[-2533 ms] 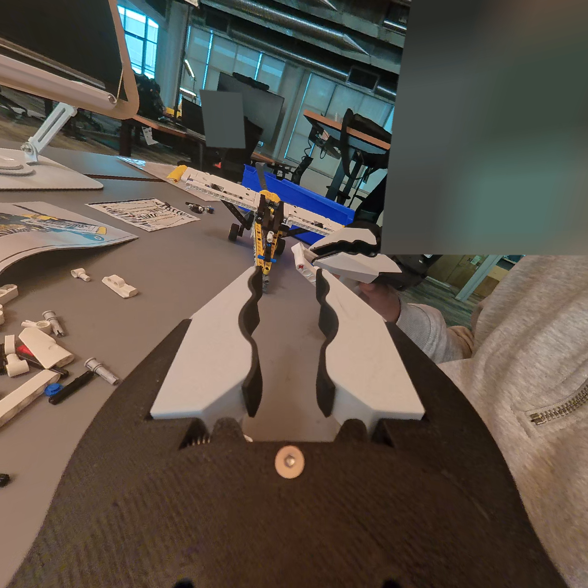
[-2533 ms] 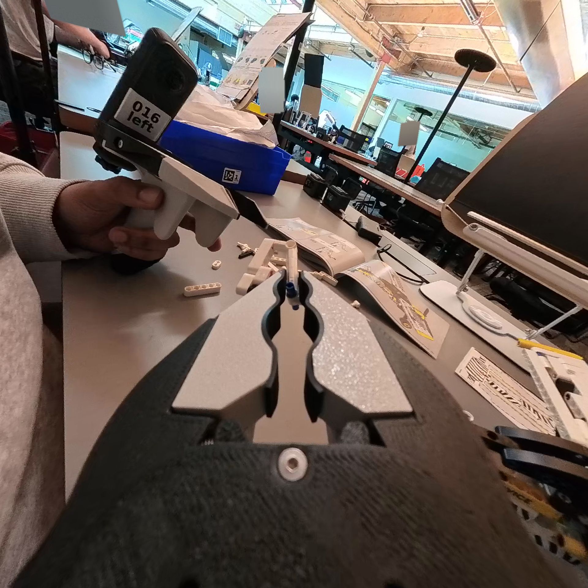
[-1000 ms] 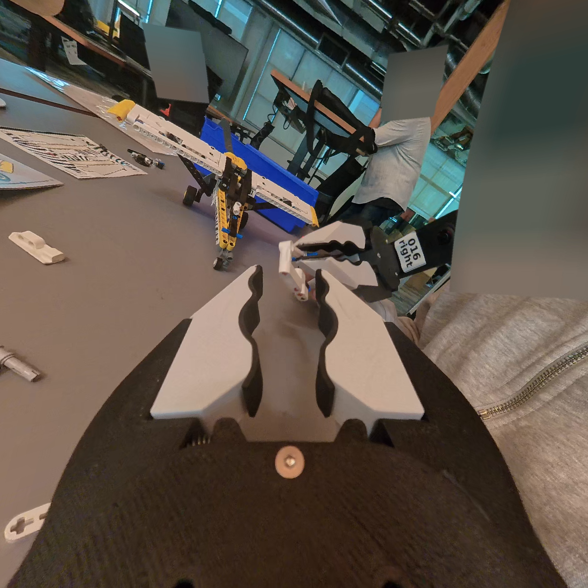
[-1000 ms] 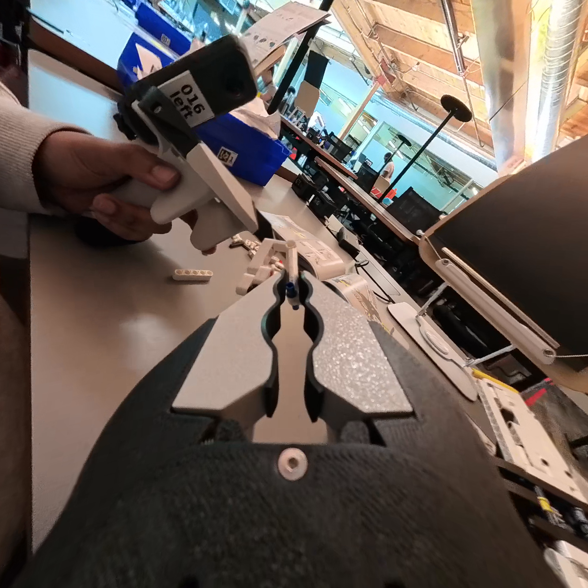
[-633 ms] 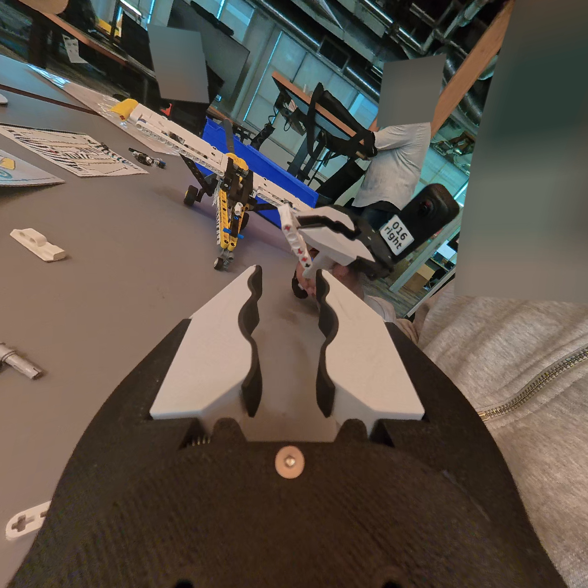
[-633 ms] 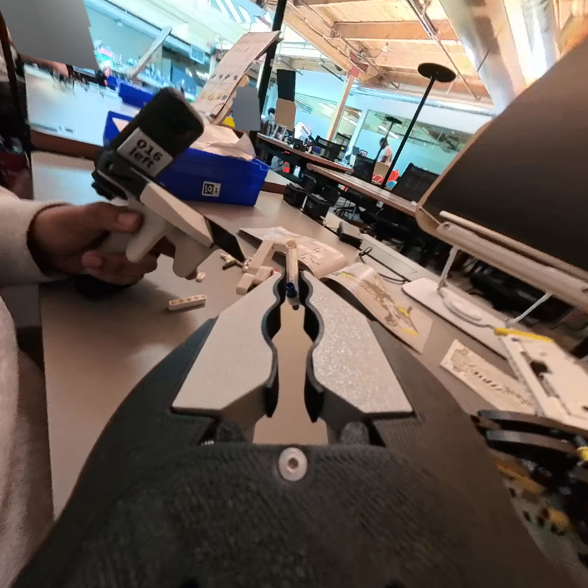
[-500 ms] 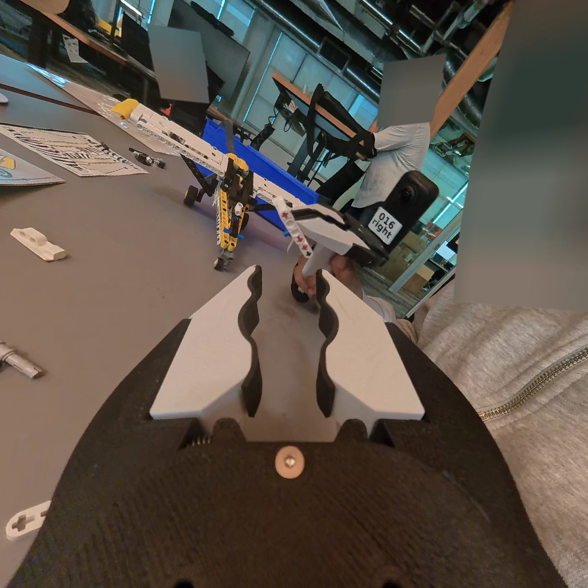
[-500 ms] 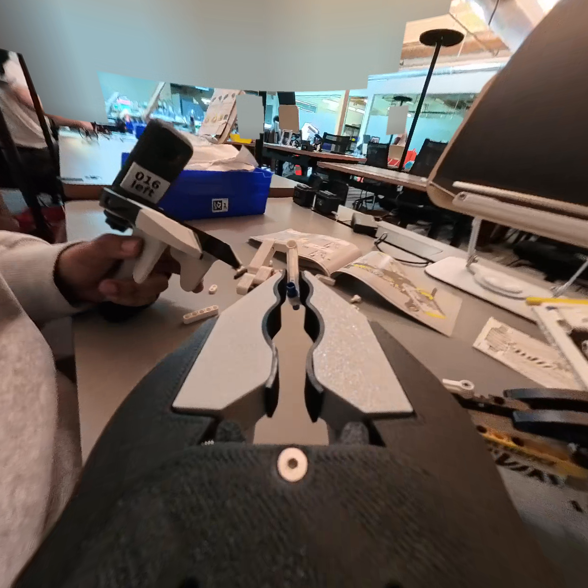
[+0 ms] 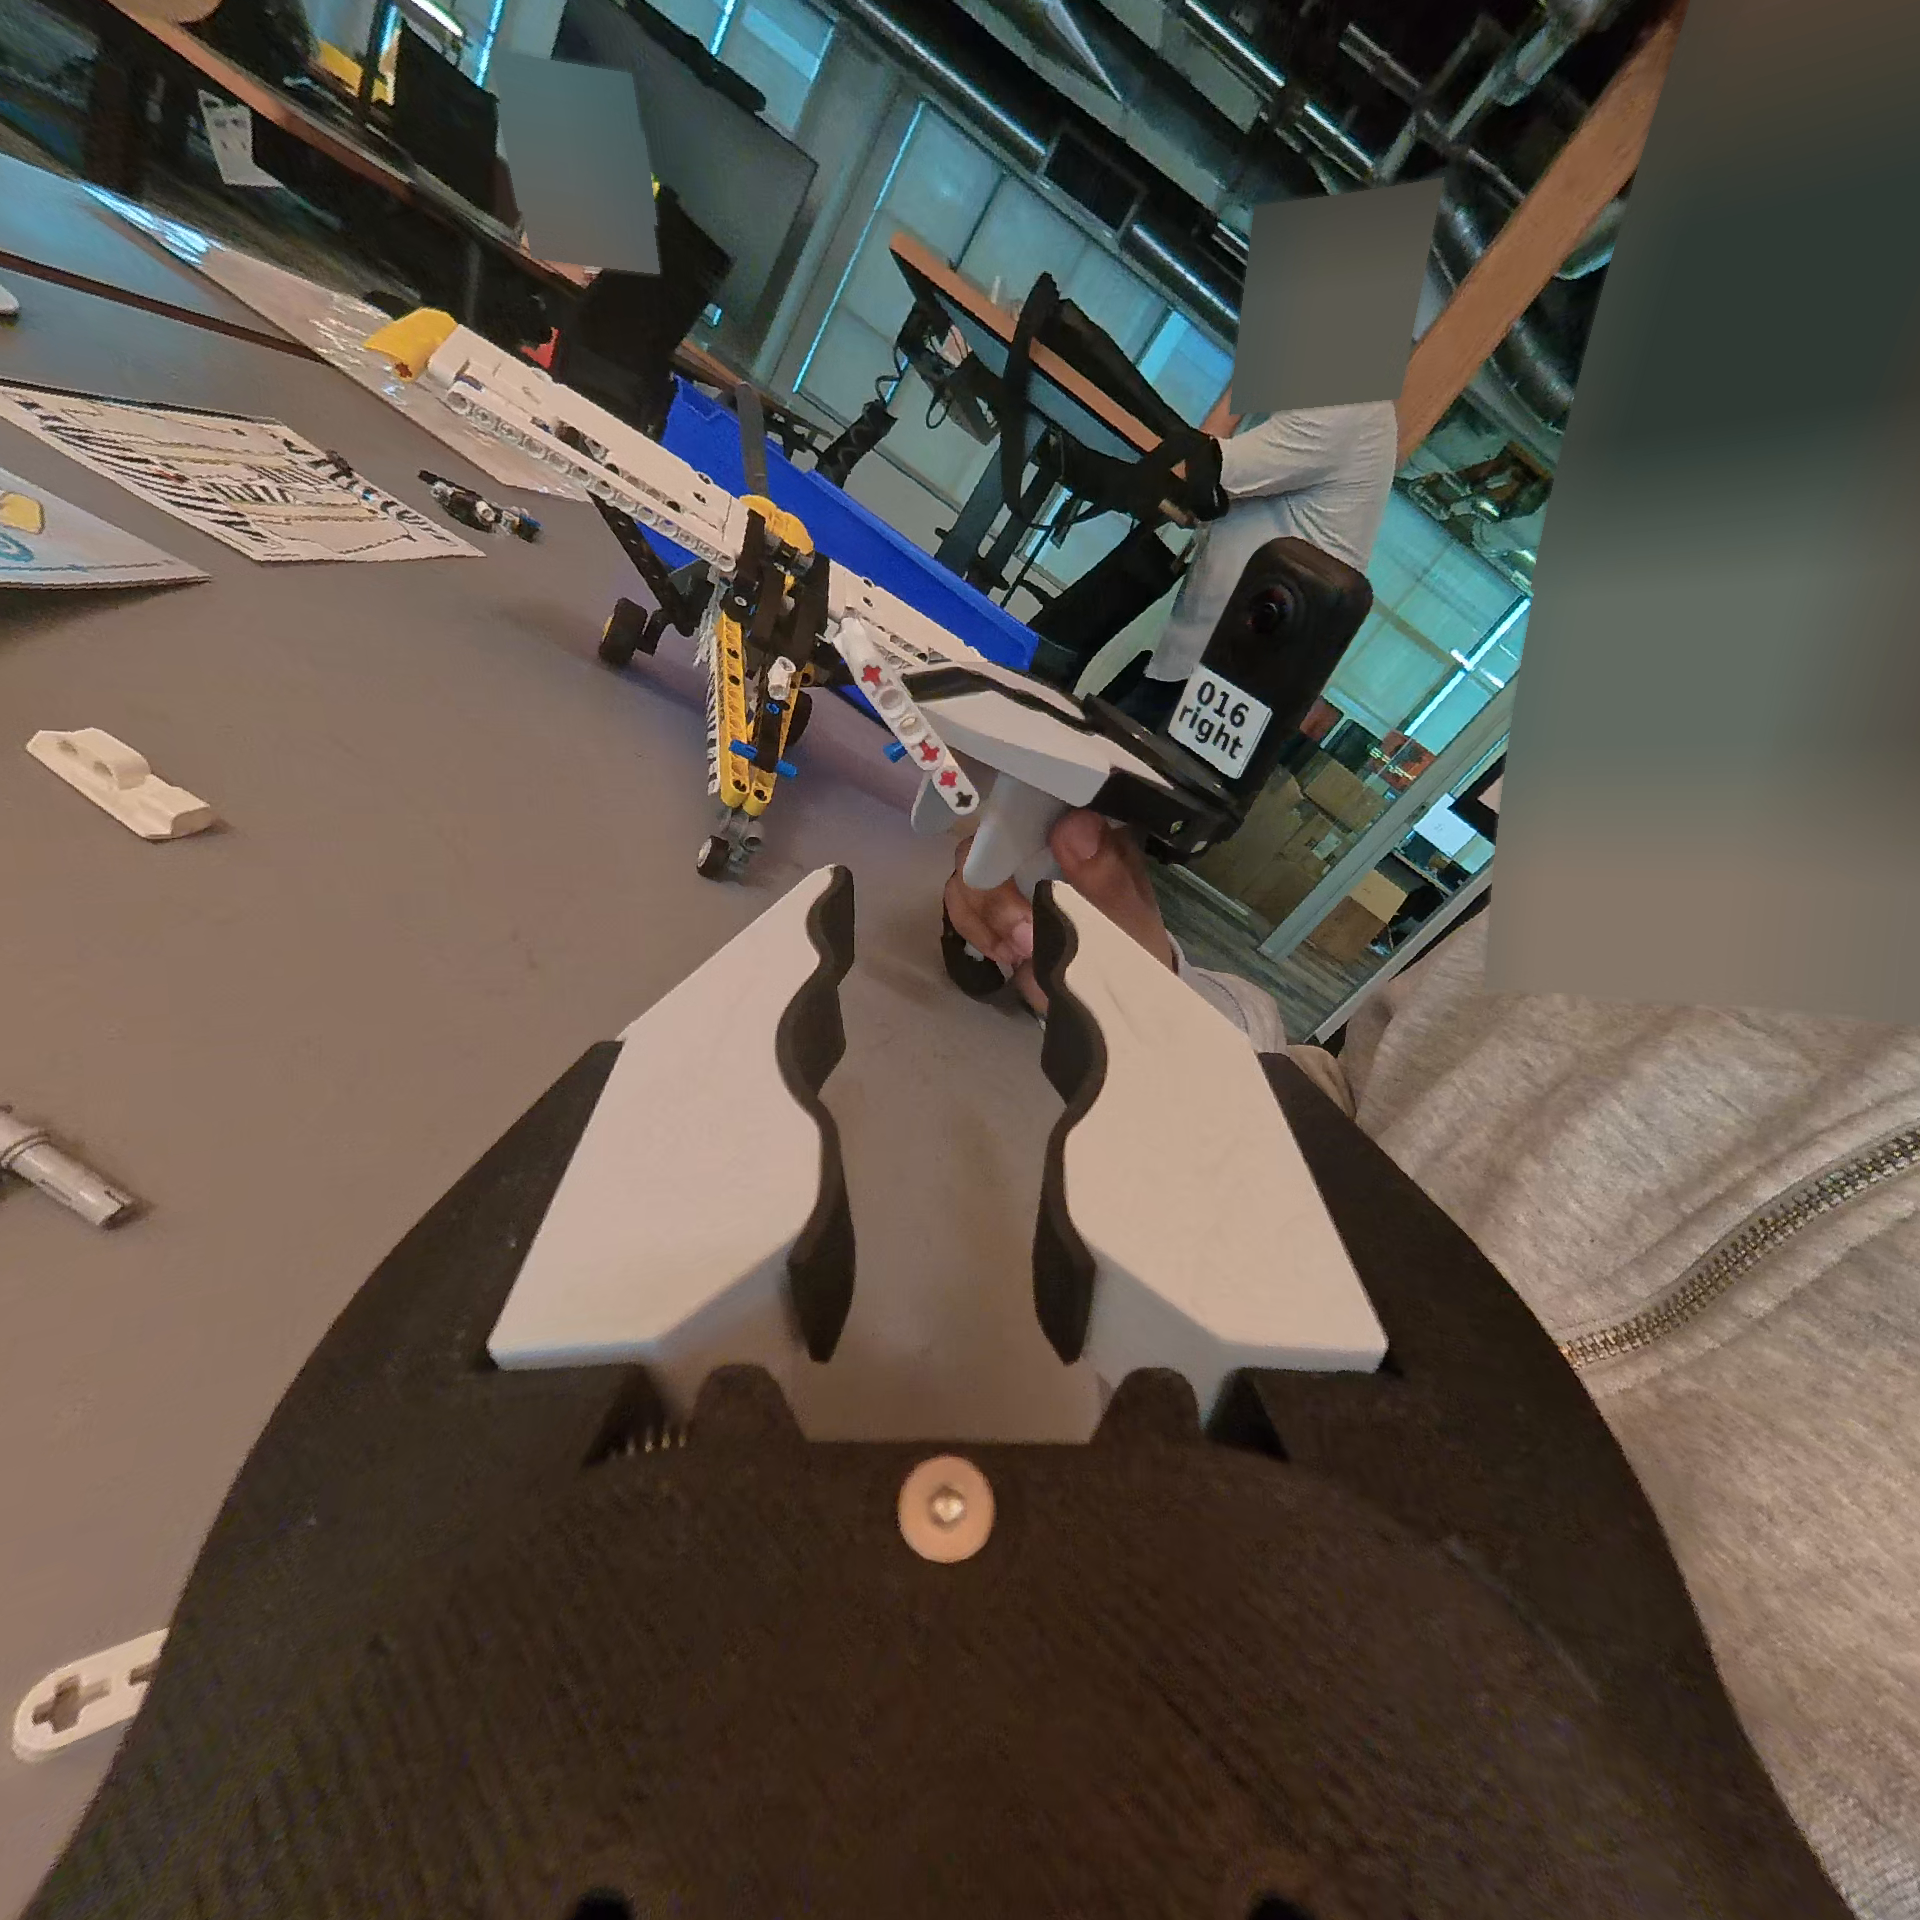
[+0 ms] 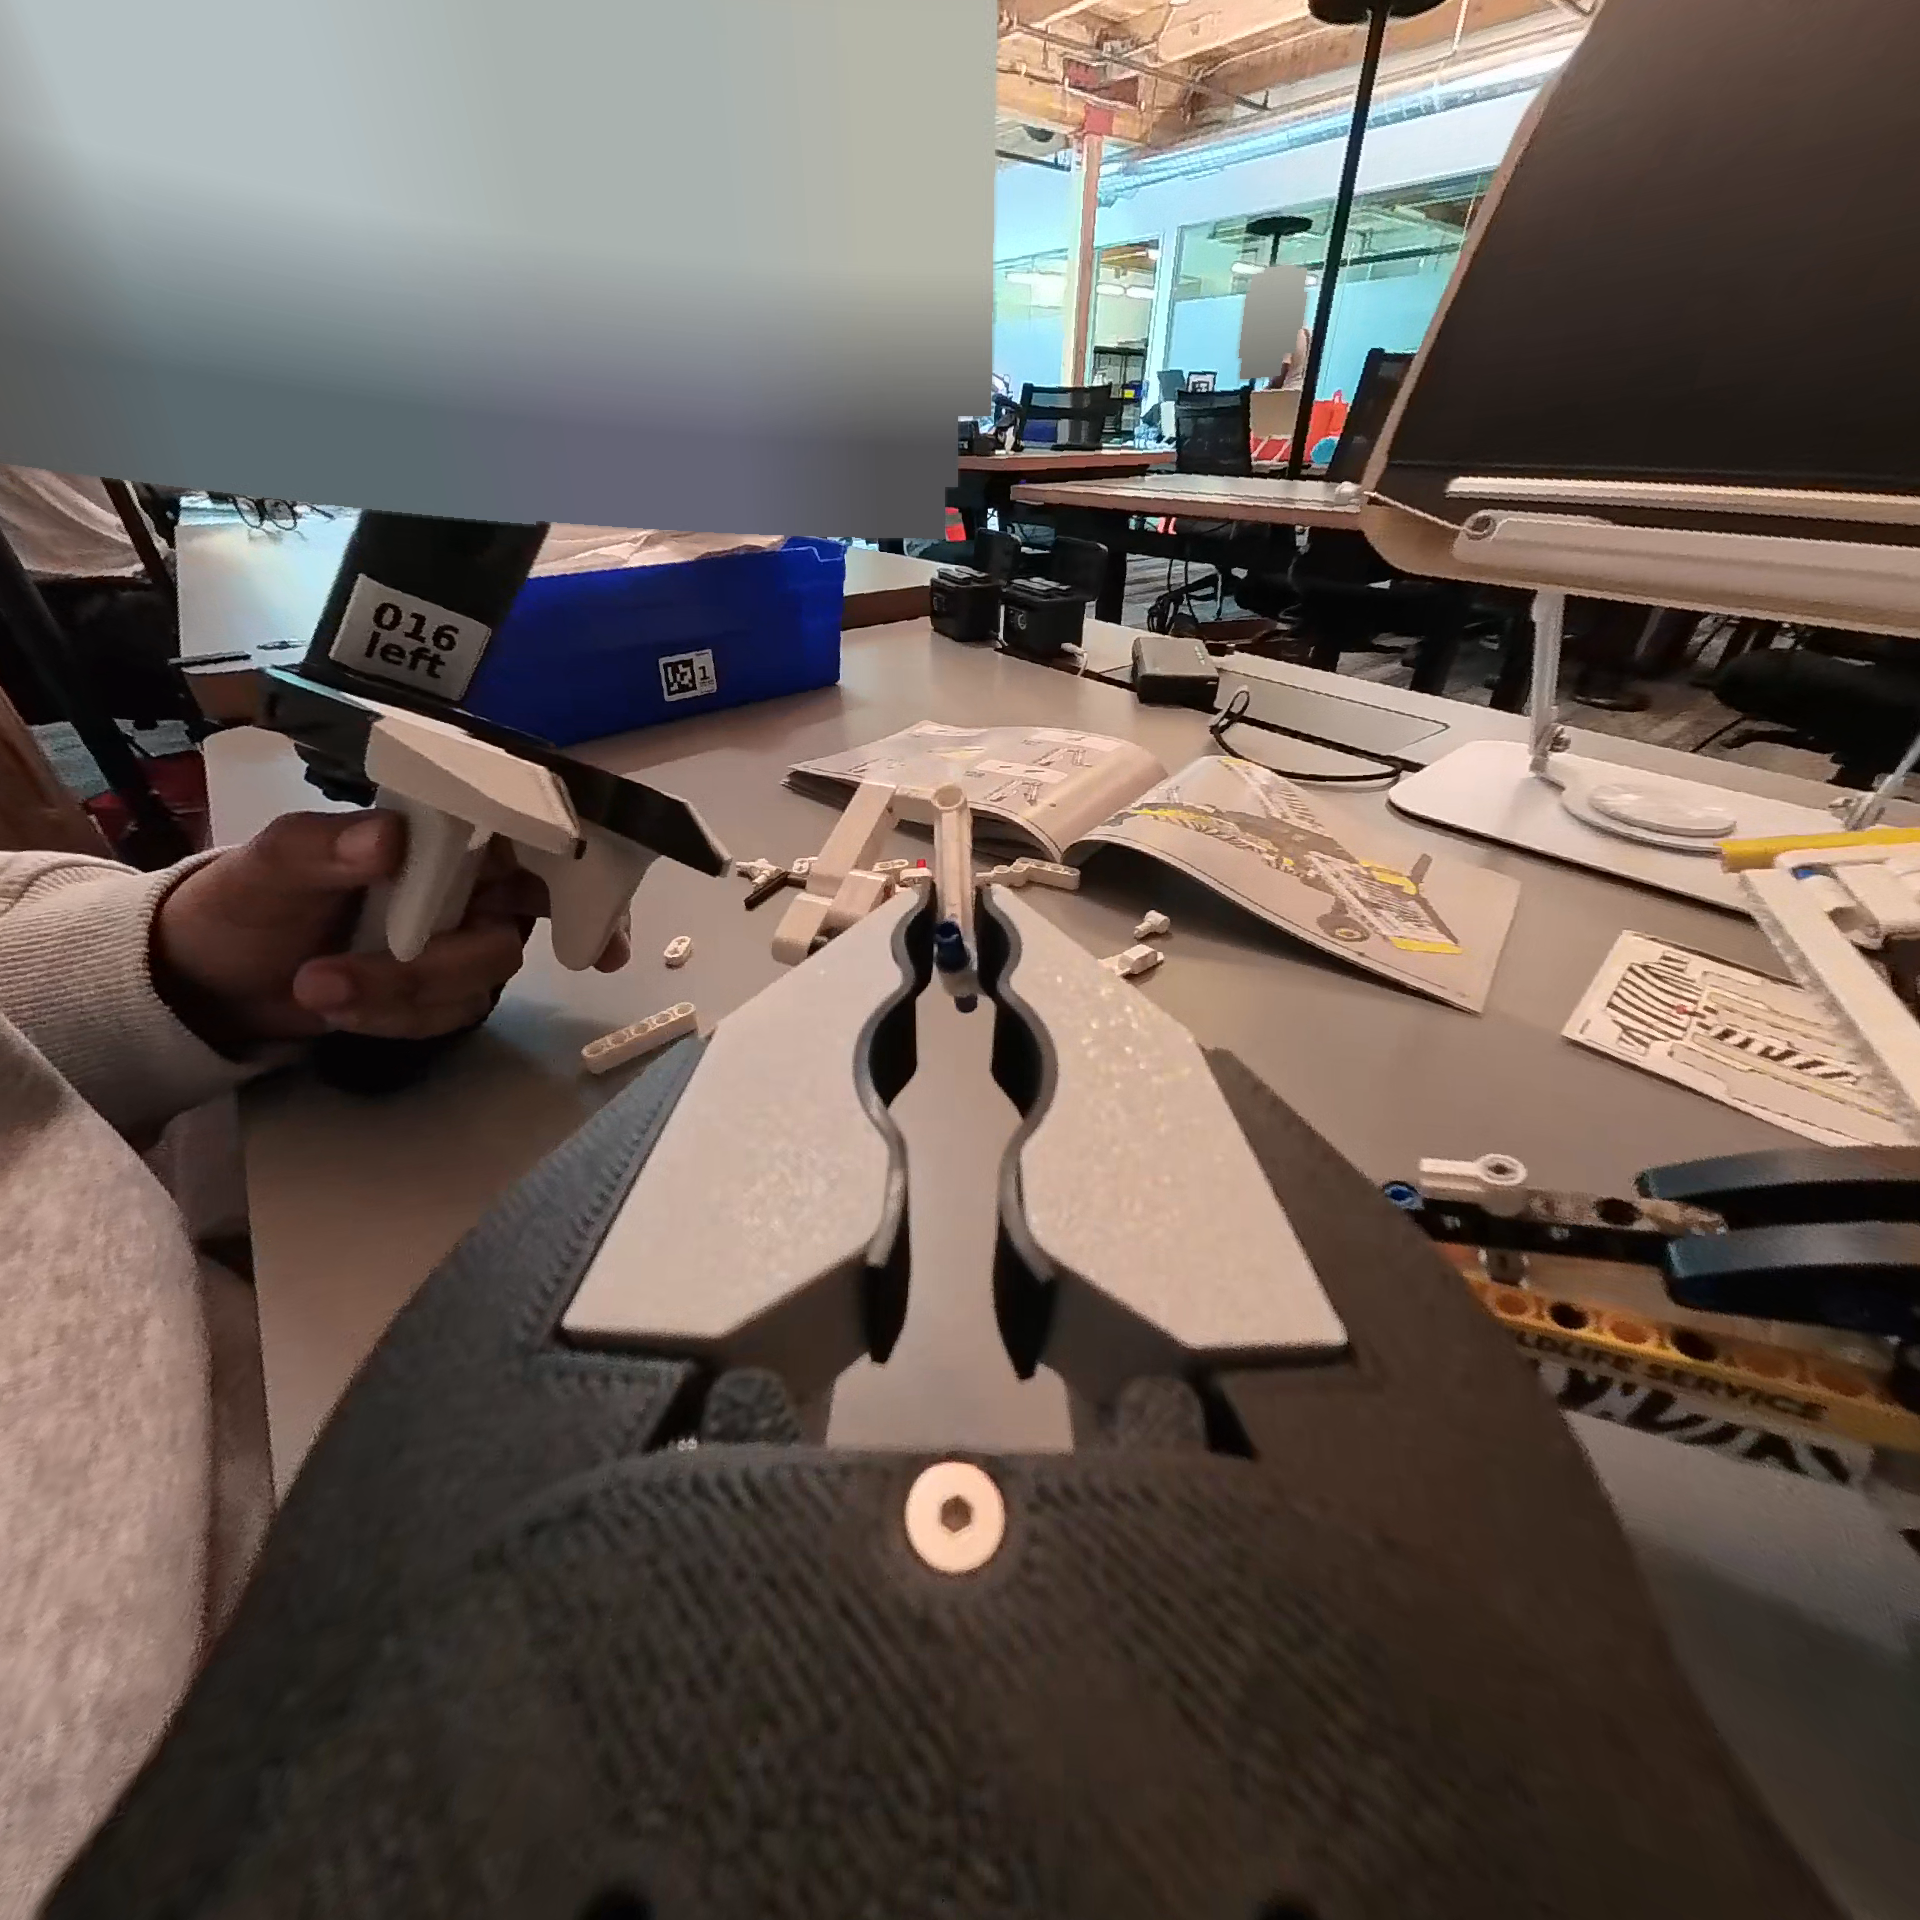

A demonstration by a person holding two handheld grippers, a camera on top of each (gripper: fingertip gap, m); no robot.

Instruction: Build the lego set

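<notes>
My left gripper (image 9: 940, 894) is open and empty, low over the grey table (image 9: 364, 935). It also shows in the right wrist view (image 10: 707, 857), held by a hand. My right gripper (image 10: 954, 909) is shut on a white lego beam (image 10: 954, 842) with a blue pin (image 10: 945, 933). In the left wrist view the right gripper (image 9: 935, 717) holds this beam (image 9: 914, 738), which has red pins, in the air just right of the yellow, black and white plane model (image 9: 748, 644). Part of the model (image 10: 1662, 1299) lies at lower right in the right wrist view.
An open instruction booklet (image 10: 1195, 831), a sticker sheet (image 10: 1745, 1039), a blue bin (image 10: 675, 634) and a monitor stand (image 10: 1558, 790) stand on the table. Loose white pieces (image 10: 842, 862) (image 9: 114, 790) and a grey pin (image 9: 62, 1184) lie about. A person stands far behind (image 9: 1299, 520). Left tips to right tips: about 8 centimetres.
The right gripper has lifted the white beam and swung it toward the plane model. My left gripper stays open and has barely moved in the last second.
</notes>
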